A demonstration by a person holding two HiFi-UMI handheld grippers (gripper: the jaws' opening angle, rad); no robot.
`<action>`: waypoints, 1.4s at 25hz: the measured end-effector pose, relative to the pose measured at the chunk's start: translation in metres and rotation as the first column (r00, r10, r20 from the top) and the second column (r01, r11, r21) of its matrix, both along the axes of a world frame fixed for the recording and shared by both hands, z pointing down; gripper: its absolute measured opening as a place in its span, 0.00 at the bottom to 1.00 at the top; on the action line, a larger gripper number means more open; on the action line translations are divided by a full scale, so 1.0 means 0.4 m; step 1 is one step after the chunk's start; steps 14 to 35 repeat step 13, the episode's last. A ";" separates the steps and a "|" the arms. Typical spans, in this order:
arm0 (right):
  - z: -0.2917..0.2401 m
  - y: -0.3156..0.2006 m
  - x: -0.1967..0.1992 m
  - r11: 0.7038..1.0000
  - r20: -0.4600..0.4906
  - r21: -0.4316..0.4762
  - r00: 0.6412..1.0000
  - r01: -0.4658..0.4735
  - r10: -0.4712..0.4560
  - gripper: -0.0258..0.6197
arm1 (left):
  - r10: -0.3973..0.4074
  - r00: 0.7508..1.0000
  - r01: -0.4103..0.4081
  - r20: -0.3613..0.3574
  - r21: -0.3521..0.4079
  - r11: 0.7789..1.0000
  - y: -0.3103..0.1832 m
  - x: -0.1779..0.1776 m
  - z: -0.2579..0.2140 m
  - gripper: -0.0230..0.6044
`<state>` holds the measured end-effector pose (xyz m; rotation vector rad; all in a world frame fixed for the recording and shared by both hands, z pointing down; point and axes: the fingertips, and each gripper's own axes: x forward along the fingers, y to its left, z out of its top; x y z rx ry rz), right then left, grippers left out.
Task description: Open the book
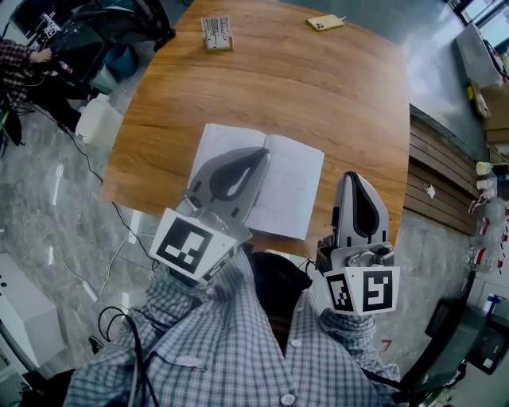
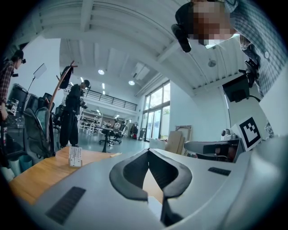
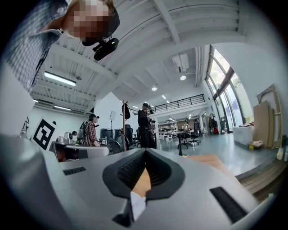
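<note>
The book [image 1: 290, 187] lies open on the wooden table [image 1: 318, 95], its white lined pages facing up. My left gripper [image 1: 262, 151] hovers over the book's left page, jaws shut with nothing between them. My right gripper [image 1: 351, 176] stands just right of the book near the table's front edge, also shut and empty. In the left gripper view the tips [image 2: 148, 150] meet, with a bit of white page [image 2: 154, 209] below. In the right gripper view the tips [image 3: 145, 150] touch too, and a white page corner [image 3: 137, 204] shows under them.
A small card stand [image 1: 216, 33] and a yellow flat object [image 1: 325, 22] sit at the table's far side. The table's curved edge drops to a grey floor on the left and wooden decking [image 1: 441, 183] on the right. People stand beyond the table [image 3: 145, 126].
</note>
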<state>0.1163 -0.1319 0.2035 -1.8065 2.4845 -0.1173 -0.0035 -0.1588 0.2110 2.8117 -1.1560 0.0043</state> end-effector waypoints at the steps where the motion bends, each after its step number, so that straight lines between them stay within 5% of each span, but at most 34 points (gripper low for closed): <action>1: -0.003 0.002 -0.002 1.000 0.001 0.004 1.000 0.004 -0.004 0.07 | -0.001 1.000 0.001 -0.004 0.001 1.000 0.000 -0.001 -0.001 0.05; 35: 0.002 0.003 0.001 1.000 -0.013 0.003 1.000 0.015 -0.015 0.07 | -0.005 1.000 0.005 0.004 0.000 1.000 0.000 0.004 0.006 0.05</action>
